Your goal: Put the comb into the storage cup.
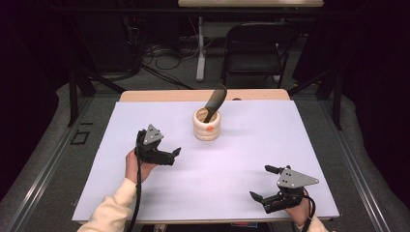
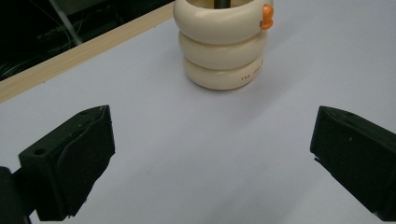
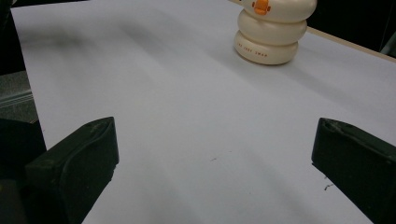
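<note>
Both grippers hang over the white table sheet (image 1: 241, 159), and both are empty. The left gripper (image 1: 164, 155) sits left of centre, held in the person's left hand (image 1: 135, 166), jaws spread wide with nothing between them. In the left gripper view those two black jaws stand far apart at the bottom corners, bare sheet between them, and the cream holder (image 2: 223, 44) stands straight ahead on the far side, well apart from the tips.

That holder (image 1: 207, 125) is a stack of three rounded cream rings with a small orange knob (image 1: 210, 128) on its near face. It stands upright on the sheet just beyond the middle, toward the far wooden edge (image 1: 159, 95). A dark curved utensil (image 1: 214, 101) pokes out of its top, leaning to the right.

Over on the near right, the right gripper (image 1: 265, 182) hovers close to the sheet's near edge, jaws also gaping, holding nothing. From the right gripper view, the holder (image 3: 273, 32) is far off at the upper right, orange knob (image 3: 261, 6) facing this way.
</note>
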`<state>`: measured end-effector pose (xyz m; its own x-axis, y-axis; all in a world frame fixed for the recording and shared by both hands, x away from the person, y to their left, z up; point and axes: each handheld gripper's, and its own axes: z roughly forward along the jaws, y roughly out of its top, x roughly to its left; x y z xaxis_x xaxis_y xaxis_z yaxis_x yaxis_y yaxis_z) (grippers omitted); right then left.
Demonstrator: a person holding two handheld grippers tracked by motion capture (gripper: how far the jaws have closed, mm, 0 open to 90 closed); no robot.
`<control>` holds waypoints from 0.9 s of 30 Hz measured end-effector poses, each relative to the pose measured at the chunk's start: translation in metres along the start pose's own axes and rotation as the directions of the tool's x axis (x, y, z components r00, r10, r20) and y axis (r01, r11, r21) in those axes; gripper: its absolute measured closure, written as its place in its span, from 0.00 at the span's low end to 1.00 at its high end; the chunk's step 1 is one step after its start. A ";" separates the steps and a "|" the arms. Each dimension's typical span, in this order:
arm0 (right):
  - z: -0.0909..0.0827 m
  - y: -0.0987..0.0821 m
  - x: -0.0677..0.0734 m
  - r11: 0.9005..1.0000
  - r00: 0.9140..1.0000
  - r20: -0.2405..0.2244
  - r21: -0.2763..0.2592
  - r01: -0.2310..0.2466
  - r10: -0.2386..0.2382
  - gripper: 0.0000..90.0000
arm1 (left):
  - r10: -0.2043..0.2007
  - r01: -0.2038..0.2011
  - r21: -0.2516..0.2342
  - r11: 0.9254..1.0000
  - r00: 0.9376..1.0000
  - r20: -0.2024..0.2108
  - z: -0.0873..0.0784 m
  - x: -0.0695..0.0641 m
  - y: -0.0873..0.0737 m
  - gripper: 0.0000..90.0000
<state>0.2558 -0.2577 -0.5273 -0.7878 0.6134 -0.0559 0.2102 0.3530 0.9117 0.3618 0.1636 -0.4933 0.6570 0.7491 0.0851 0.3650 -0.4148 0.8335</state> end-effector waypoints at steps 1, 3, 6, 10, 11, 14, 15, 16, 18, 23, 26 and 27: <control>-0.001 0.000 0.000 1.000 1.000 0.001 -0.001 0.000 0.000 0.00 | 0.005 -0.005 0.003 1.000 1.000 -0.001 -0.002 -0.001 -0.001 0.00; -0.001 0.000 0.000 1.000 1.000 0.002 0.000 -0.001 0.001 0.00 | 0.008 -0.008 0.005 1.000 1.000 -0.003 -0.005 -0.003 -0.004 0.00; -0.001 0.000 0.000 1.000 1.000 0.003 -0.004 -0.001 0.001 0.00 | 0.009 -0.009 0.003 1.000 1.000 -0.004 -0.010 -0.004 -0.007 0.00; -0.001 0.000 0.000 1.000 1.000 0.001 -0.002 -0.001 0.001 0.00 | 0.008 -0.008 0.001 1.000 1.000 -0.004 -0.014 -0.007 -0.012 0.00; -0.001 0.000 0.000 1.000 1.000 0.002 -0.002 -0.001 0.001 0.00 | 0.010 -0.010 0.003 1.000 1.000 -0.004 -0.015 -0.007 -0.014 0.00; -0.001 0.000 0.000 1.000 1.000 0.005 -0.003 -0.003 0.003 0.00 | 0.015 -0.015 0.007 1.000 1.000 -0.003 -0.018 -0.010 -0.017 0.00; -0.002 0.000 0.000 1.000 1.000 0.006 -0.002 -0.004 0.004 0.00 | 0.017 -0.017 0.007 1.000 1.000 -0.005 -0.019 -0.010 -0.018 0.00; -0.002 0.000 0.000 1.000 1.000 0.006 -0.003 -0.004 0.004 0.00 | 0.019 -0.019 0.007 1.000 1.000 -0.006 -0.021 -0.011 -0.019 0.00; -0.001 0.000 0.000 1.000 1.000 0.005 -0.003 -0.003 0.003 0.00 | 0.022 -0.022 0.000 1.000 1.000 -0.003 -0.023 -0.012 -0.021 0.00; -0.001 0.000 -0.001 1.000 1.000 0.004 0.003 -0.005 0.005 0.00 | 0.022 -0.022 0.005 1.000 1.000 0.007 -0.027 -0.015 -0.027 0.00; -0.001 -0.001 -0.001 1.000 1.000 0.005 0.001 -0.006 0.006 0.00 | 0.026 -0.026 0.008 1.000 1.000 0.009 -0.030 -0.017 -0.030 0.00; -0.002 -0.001 -0.001 1.000 1.000 0.006 -0.002 -0.007 0.007 0.00 | 0.029 -0.029 0.008 1.000 1.000 0.007 -0.032 -0.018 -0.031 0.00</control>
<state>0.2553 -0.2597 -0.5273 -0.7831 0.6198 -0.0522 0.2143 0.3477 0.9128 0.3175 0.1800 -0.5035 0.6719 0.7331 0.1055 0.3512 -0.4408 0.8260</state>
